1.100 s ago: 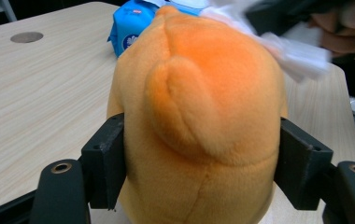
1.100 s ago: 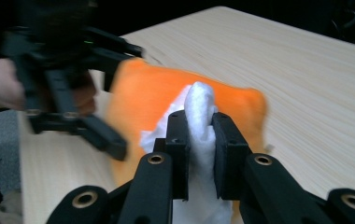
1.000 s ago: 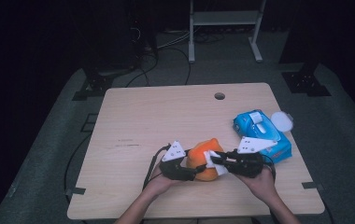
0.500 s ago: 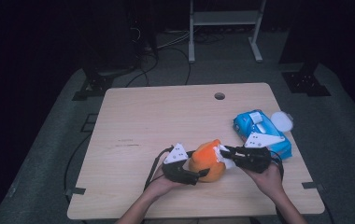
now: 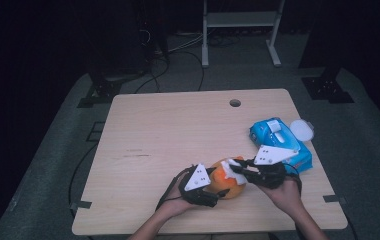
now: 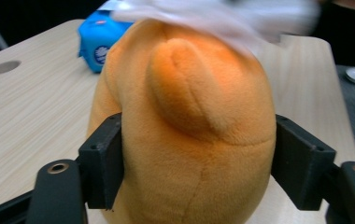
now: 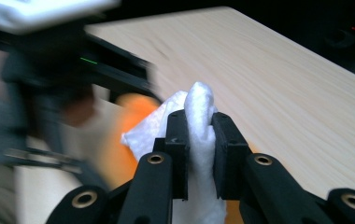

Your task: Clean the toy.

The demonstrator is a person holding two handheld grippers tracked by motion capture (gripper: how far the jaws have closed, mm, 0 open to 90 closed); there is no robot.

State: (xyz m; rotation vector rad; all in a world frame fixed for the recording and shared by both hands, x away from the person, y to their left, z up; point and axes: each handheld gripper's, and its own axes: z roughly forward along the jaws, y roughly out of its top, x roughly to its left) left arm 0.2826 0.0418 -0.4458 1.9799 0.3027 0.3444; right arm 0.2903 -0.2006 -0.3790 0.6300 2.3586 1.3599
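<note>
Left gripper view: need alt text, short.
An orange plush toy stands upright between the left gripper's two black jaws, which press its sides. A blurred white wipe lies across its top. Behind, on the wooden table, sits a blue wipes pack.

Orange plush toy (image 5: 226, 184) upright near table edge; white wipe (image 5: 236, 167) on top.

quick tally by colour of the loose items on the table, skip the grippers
Orange: 1, the orange plush toy
White: 2, the white wipe and the round white plastic lid
Blue: 1, the blue wet-wipe pack
Total: 4
</note>
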